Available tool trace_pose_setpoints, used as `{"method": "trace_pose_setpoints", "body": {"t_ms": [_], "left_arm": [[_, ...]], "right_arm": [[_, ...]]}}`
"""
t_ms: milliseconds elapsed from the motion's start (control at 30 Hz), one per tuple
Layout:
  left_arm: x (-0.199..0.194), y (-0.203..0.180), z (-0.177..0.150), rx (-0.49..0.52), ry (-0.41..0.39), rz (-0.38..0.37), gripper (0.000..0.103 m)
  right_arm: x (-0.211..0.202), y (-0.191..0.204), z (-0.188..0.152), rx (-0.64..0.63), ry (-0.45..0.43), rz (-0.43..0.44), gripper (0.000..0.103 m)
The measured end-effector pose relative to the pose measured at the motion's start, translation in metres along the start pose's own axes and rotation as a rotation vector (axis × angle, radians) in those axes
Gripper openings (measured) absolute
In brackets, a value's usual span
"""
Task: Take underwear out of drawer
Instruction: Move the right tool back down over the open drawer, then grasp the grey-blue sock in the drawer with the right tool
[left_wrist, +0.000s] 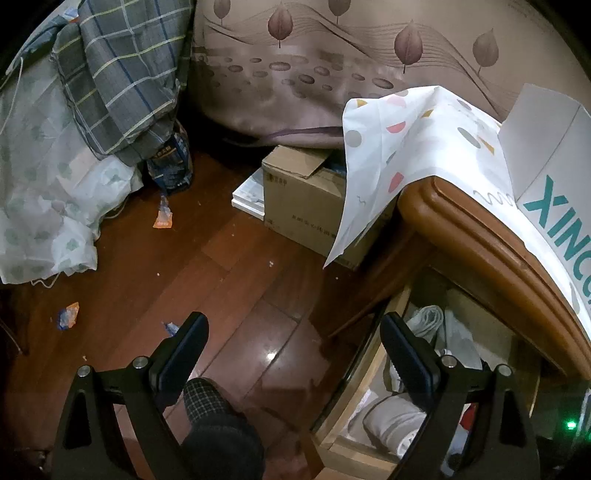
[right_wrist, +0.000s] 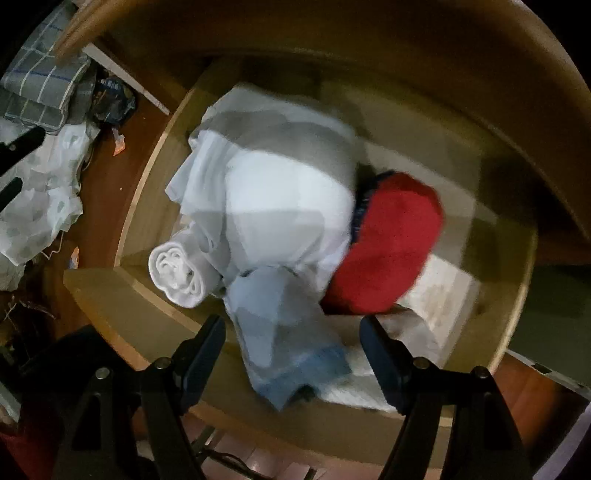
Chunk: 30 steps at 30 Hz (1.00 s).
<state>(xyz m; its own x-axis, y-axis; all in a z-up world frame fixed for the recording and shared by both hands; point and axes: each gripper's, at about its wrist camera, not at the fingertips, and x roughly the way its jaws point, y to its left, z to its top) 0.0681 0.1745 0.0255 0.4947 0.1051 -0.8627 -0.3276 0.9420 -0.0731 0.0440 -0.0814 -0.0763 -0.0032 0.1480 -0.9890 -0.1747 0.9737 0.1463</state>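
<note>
two grippers are in play, and i read them nearest first. my right gripper (right_wrist: 291, 343) points almost straight down into the open drawer (right_wrist: 147, 206), jaws spread wide with nothing between the pads; i hold it this way so the fingers can straddle a piece of cloth from above. just beneath the fingertips lies a pale blue garment (right_wrist: 280, 332), likely the underwear i want, resting on a folded white cloth (right_wrist: 354, 384) at the front of the drawer. beyond it sit a rolled white towel (right_wrist: 177, 273), a big white and grey bundle (right_wrist: 277, 184) and a red garment (right_wrist: 391, 243) toward the back; the picture is smeared, so which pieces count as underwear i cannot say for sure. my left gripper (left_wrist: 295, 354) is also wide and empty, parked above the wooden floor (left_wrist: 207, 258) beside the drawer edge, i judge to keep clear of the reach. farther off stand a cardboard box (left_wrist: 299, 192) and a patterned mattress (left_wrist: 295, 74).
</note>
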Motion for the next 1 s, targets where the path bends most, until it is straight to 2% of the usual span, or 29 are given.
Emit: {"method": "trace_pose_setpoints", "body": {"t_ms": [200,233,367,400,433,633,700,833,1000], "left_arm": [[0.001,-0.002,0.001,0.008,0.013,-0.003,0.092],[0.001,-0.002,0.001,0.011,0.013,-0.002,0.092],[0.003,-0.004,0.002,0.013,0.014,-0.001,0.092],[0.003,-0.004,0.002,0.013,0.016,-0.002,0.092],[0.002,-0.003,0.002,0.011,0.016,-0.004,0.092],[0.002,-0.003,0.001,0.013,0.019,-0.009,0.092],[0.002,-0.004,0.001,0.019,0.022,-0.020,0.092],[0.002,-0.008,-0.001,0.036,0.015,-0.024,0.092],[0.004,-0.014,-0.004,0.059,0.030,-0.046,0.092]], "right_arm": [[0.033,0.013,0.007,-0.033,0.077,-0.009,0.077],[0.036,0.014,0.007,-0.034,0.071,-0.037,0.078],[0.039,0.017,0.010,-0.020,0.057,-0.038,0.077],[0.041,0.017,0.010,-0.016,0.062,-0.028,0.073],[0.042,0.017,0.010,-0.014,0.069,-0.024,0.064],[0.049,0.010,0.010,0.009,0.083,0.001,0.059],[0.051,0.007,0.009,0.020,0.088,0.006,0.055],[0.043,0.005,0.006,0.030,0.051,0.004,0.047],[0.010,-0.003,-0.005,0.039,-0.035,0.002,0.046]]}}
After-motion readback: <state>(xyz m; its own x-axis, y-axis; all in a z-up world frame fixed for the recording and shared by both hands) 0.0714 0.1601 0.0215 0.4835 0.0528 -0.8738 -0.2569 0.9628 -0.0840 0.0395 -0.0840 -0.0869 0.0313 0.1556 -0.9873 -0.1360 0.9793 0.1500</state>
